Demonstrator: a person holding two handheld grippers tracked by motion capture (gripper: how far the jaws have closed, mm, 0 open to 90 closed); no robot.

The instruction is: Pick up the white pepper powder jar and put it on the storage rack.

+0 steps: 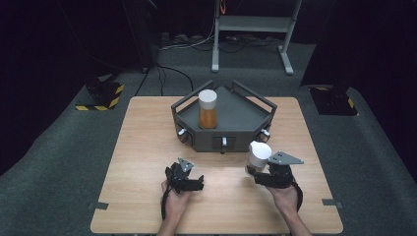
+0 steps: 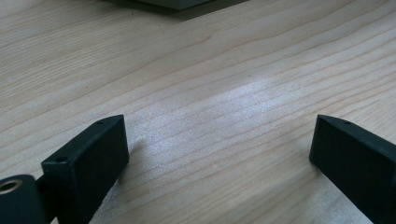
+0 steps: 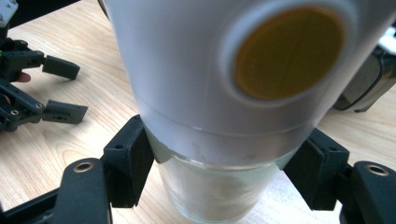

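Right gripper (image 1: pixel 256 173) was clamped on a jar (image 1: pixel 257 156), lifted clear of the table (image 1: pixel 147 147) near the tray's (image 1: pixel 236 118) front right corner; in the right gripper view the black, blocky pads (image 3: pixel 128 161) pressed on both sides of the jar (image 3: pixel 219 112) just below its cap, on the clear glass body; cap was white, smooth, matte plastic, a broad cylinder with a round amber disc (image 3: pixel 288 52) set in its top, ringed by a raised white rim; glass below looked frosted or misted, contents could not be told; jar was tilted toward the camera so the cap top faced it. Left gripper (image 1: pixel 189 183) lay low over the table at front left, held in the person's hand; in the left gripper view its two jaws stood wide apart with bare wood between them, nothing held; jaws were matte black, squared blocks with small screw holes; the same gripper (image 3: pixel 60 91) appeared at the left edge of the right gripper view, fingers spread. Table was pale wood laminate, fine straight grain, slight sheen where light struck. Tray was dark grey, angular, many-sided, with raised rail handles along its rim and small metal latches on its front wall; a second jar (image 1: pixel 207 109) stood upright inside it at left, white cap on top, amber fill showing through clear glass. Floor around was grey carpet.
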